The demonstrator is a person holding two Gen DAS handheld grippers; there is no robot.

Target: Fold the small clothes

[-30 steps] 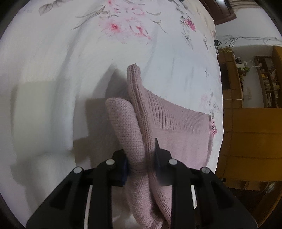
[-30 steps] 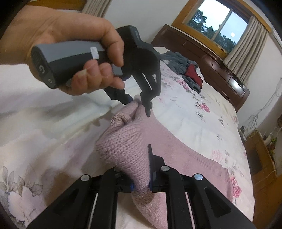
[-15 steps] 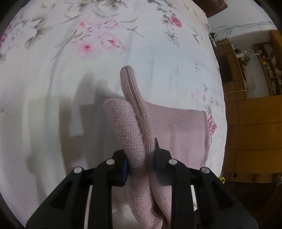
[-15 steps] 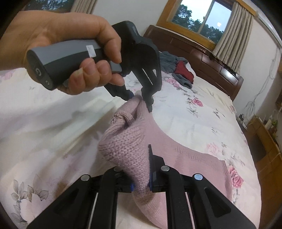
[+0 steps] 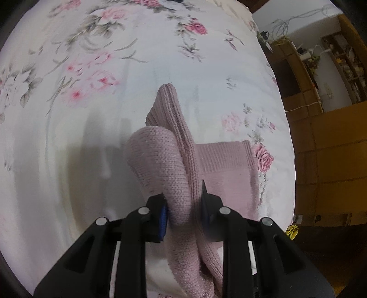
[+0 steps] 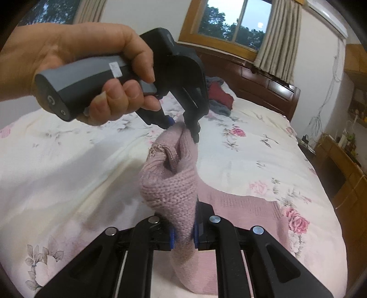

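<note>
A pink knitted sweater [image 5: 165, 165] hangs lifted over a floral bedspread [image 5: 91, 68]. My left gripper [image 5: 183, 206] is shut on a bunched edge of it, and its ribbed hem [image 5: 224, 153] trails down to the right. In the right wrist view, my right gripper [image 6: 183, 231] is shut on another fold of the pink sweater [image 6: 169, 188]. Just beyond it, a hand [image 6: 75, 68] holds the left gripper [image 6: 183, 126], which pinches the sweater's upper edge. The lower part of the sweater lies flat on the bedspread [image 6: 238, 204].
A pile of dark and red clothes [image 6: 218, 94] lies near the wooden headboard [image 6: 263, 89]. A window with curtains [image 6: 231, 20] is behind it. Wooden cabinets and shelves [image 5: 321, 114] stand past the bed's right edge.
Both grippers have kept hold of the sweater and carried it across the bed. More of the floral print and the far window now show, and the hem has slid along the bedspread.
</note>
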